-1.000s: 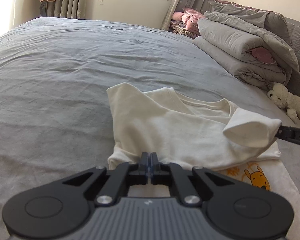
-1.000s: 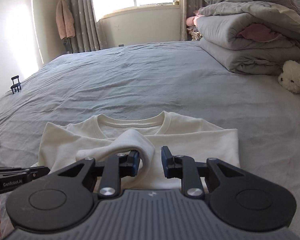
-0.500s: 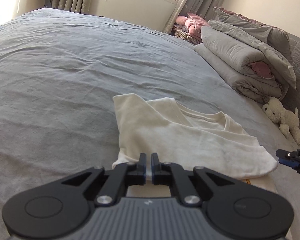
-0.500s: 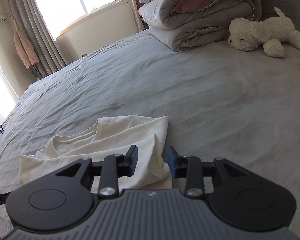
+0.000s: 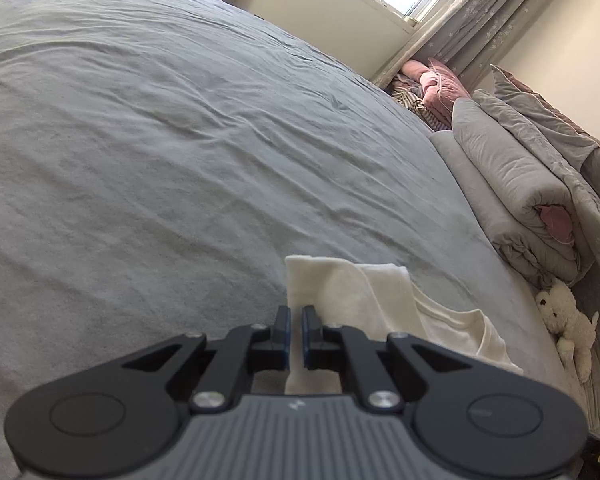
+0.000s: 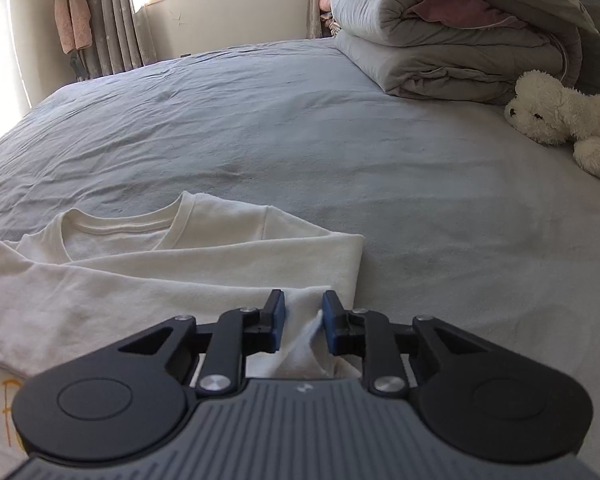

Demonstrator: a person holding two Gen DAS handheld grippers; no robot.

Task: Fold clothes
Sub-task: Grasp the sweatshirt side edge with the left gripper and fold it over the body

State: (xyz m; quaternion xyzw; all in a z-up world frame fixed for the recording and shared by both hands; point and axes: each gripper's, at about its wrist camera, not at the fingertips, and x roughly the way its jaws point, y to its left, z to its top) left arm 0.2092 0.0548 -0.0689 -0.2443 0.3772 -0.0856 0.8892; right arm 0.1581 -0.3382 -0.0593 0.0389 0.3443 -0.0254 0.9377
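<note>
Right wrist view shows the grey bed sheet (image 6: 440,208) running wide and bare ahead of the claw, out to the wall under the window (image 6: 236,8) and the curtains (image 6: 108,12). Far right of the claw sits a stack of folded grey quilts (image 6: 440,40), with a white plush dog (image 6: 556,120) lying just in front of it. The cream T-shirt (image 6: 140,276) lies flat directly ahead and left of the right gripper (image 6: 303,320), collar facing away, a sleeve folded across the chest. That claw stands partly spread, a raised fold of shirt cloth between the pads (whether the pads touch it I cannot tell). On the left wrist side, the left gripper (image 5: 296,336) is nearly pressed together, a thin edge of the T-shirt (image 5: 340,292) in the slit, with open sheet (image 5: 160,152) ahead and left
</note>
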